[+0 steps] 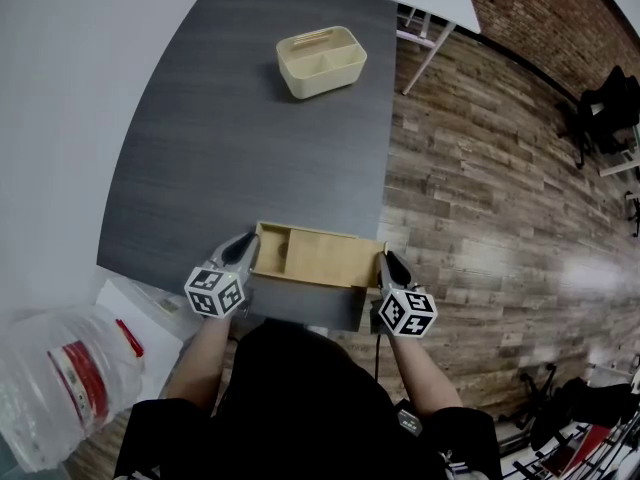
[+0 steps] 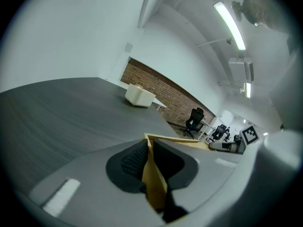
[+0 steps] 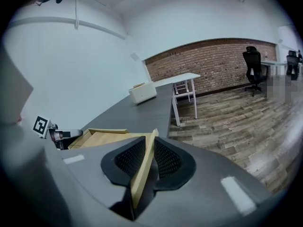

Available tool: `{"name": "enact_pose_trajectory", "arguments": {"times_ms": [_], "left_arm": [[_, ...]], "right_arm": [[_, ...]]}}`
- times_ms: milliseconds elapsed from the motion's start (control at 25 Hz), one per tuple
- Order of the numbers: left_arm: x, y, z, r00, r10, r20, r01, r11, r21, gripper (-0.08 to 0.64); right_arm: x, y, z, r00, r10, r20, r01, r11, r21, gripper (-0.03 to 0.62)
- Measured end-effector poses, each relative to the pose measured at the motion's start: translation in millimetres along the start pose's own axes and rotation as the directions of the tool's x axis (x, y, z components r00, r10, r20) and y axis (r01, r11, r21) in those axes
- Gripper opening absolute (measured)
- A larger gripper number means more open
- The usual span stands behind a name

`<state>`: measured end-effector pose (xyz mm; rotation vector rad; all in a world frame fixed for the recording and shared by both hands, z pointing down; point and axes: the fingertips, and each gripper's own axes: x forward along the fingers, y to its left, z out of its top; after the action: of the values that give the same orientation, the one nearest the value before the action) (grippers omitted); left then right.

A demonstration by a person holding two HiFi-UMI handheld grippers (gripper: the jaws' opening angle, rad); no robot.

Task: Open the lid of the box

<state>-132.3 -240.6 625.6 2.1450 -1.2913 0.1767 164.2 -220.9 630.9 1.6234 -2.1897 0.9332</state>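
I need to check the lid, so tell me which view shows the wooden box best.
Head view: the whole wooden box from above, between the left tool and right tool. Each gripper view shows only the edge its tool clamps and a sliver beyond.

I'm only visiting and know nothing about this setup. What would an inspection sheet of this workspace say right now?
Surface: dark grey table.
Job's things: wooden box at the table's near edge; its left part looks uncovered.
Clutter: cream caddy at the table's far end; clear jug low on the left, beside the person.
Claws: left claw shut on the box's left end; right claw shut on its right end.
Cables: nothing seen.
Surroundings: plank floor, brick wall, office chair.
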Motion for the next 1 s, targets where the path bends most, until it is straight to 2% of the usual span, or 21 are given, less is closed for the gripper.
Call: {"name": "enact_pose_trajectory", "arguments": {"times_ms": [680, 1000], "left_arm": [[1.3, 1.6, 0.9, 1.000, 0.019, -0.010, -0.019, 1.000, 0.007, 0.037], [1.3, 2.9, 2.9, 1.000, 0.024, -0.013, -0.024, 1.000, 0.000, 0.037]], "right_arm": [[-7.5, -20.3, 3.4, 0.999, -0.047, -0.004, 0.047, 0.999, -0.013, 0.057], [-8.5, -24.2, 6.4, 0.998, -0.064, -0.007, 0.063, 0.996, -0.059, 0.057]]}}
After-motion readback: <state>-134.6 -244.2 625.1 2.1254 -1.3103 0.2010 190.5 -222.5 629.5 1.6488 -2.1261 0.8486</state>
